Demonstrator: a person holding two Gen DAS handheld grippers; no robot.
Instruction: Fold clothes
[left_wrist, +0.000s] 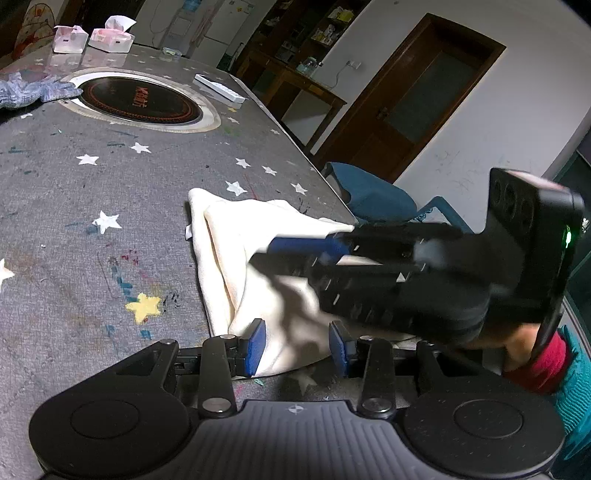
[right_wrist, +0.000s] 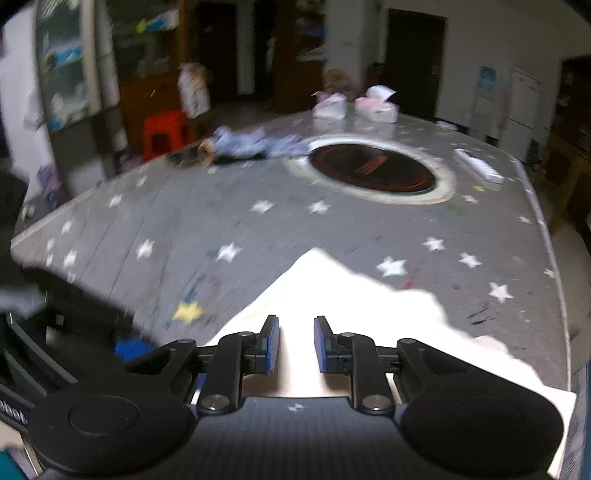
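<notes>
The cream cloth (left_wrist: 236, 258) lies at the bench's (left_wrist: 74, 221) near right corner, partly doubled over, with one flap lifted off the surface. In the left wrist view the right hand-held gripper (left_wrist: 295, 245) reaches across with its blue pads pinched on that raised flap. The left hand-held gripper (left_wrist: 297, 345) stands with its pads apart over the cloth's near edge, holding nothing.

My judgement is that a fold is being carried over. To do it well, keep the lifted edge taut, lay it square on the edge below, and pin the near part with the free gripper so the layers do not slide.

The cloth looks soft, limp and thick, with rounded creases. The bench cover is grey, felt-like, dotted with white stars and paint marks.
</notes>
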